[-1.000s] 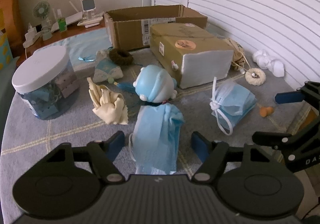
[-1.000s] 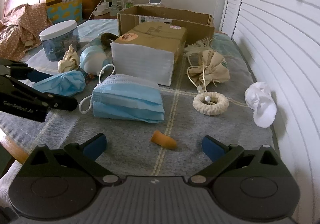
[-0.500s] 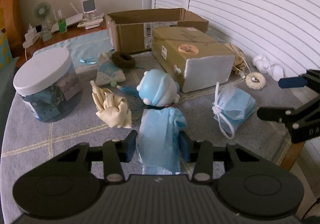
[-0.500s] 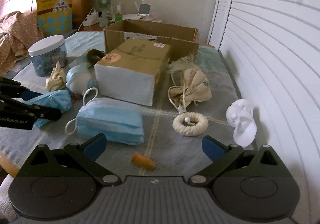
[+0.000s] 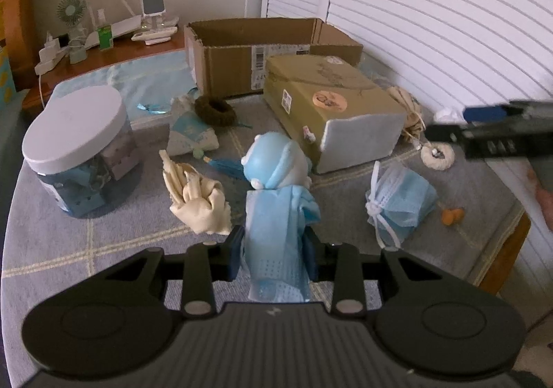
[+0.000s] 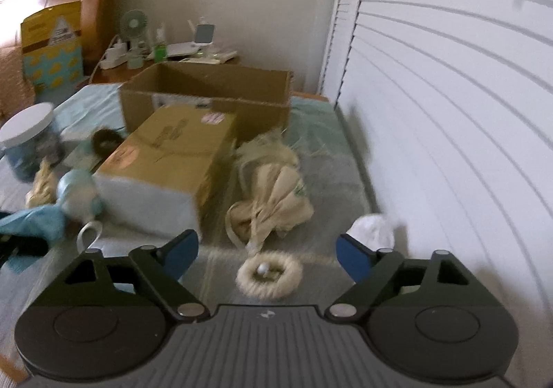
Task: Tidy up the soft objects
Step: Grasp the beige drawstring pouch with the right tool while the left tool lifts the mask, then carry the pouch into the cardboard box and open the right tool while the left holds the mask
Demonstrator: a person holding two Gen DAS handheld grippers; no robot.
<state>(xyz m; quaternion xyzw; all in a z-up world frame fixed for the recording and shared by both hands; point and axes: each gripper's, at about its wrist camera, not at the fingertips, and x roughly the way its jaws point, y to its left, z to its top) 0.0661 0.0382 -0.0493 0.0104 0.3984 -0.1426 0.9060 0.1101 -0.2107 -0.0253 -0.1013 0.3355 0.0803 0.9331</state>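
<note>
My left gripper [image 5: 274, 255] is shut on a folded blue face mask [image 5: 278, 232], held just above the grey cloth. Behind the mask lie a blue-and-white soft toy [image 5: 274, 165] and a cream glove [image 5: 197, 196]. A second folded blue mask [image 5: 401, 203] lies to the right. My right gripper [image 6: 268, 249] is open and empty above a cream fuzzy ring [image 6: 268, 275]; it shows blurred at the right of the left wrist view [image 5: 501, 135]. A beige drawstring pouch [image 6: 273, 201] lies ahead of it. The open cardboard box [image 6: 207, 94] stands at the back.
A tan paper-wrapped block [image 5: 331, 104] lies mid-table before the box. A white-lidded clear jar [image 5: 81, 153] stands left. A dark scrunchie [image 5: 215, 110], a pale sachet [image 5: 191, 135], an orange fingertip piece [image 5: 452, 215] and a white cloth lump [image 6: 373, 229] lie around. White shutters line the right.
My left gripper closed on the blue mask and lifted it slightly. My right gripper moved up and forward over the fuzzy ring, staying open.
</note>
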